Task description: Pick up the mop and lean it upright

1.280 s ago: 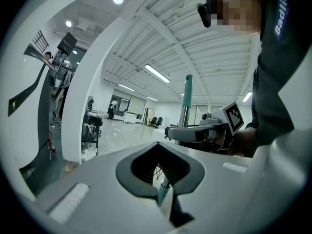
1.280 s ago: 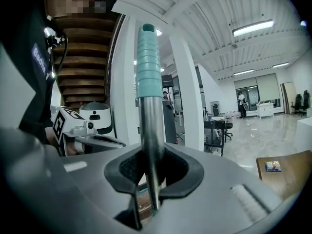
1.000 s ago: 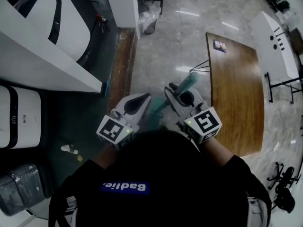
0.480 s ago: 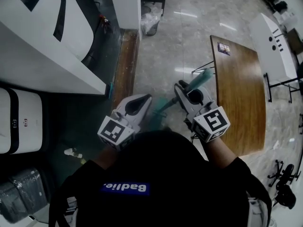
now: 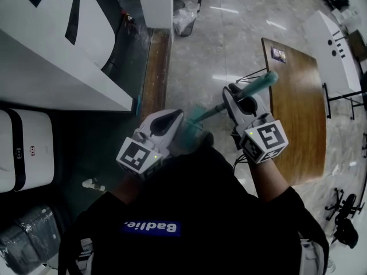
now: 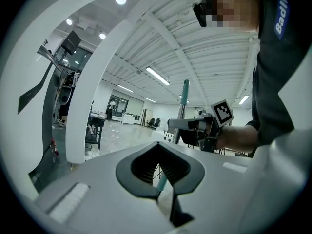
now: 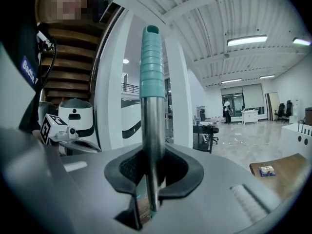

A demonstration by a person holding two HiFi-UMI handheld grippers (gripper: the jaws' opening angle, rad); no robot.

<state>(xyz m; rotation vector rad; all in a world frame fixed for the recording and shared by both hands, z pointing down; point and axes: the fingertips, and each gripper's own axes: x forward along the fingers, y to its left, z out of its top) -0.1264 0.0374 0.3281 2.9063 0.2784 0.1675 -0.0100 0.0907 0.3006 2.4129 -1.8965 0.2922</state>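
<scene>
Mop (image 5: 261,83) held in 2 grippers, just left of the wooden table (image 5: 298,130).
The right gripper (image 7: 152,175) has its jaws clamped on the mop's steel shaft below the teal grip, which shows against the table's left edge. The left gripper (image 6: 161,173), farther from the table, is pinched to a slit on a thin teal length. The right forearm (image 5: 269,179) runs along the table's left side. A bag-lined bin (image 5: 183,23) stands well beyond the table, contents unseen.
</scene>
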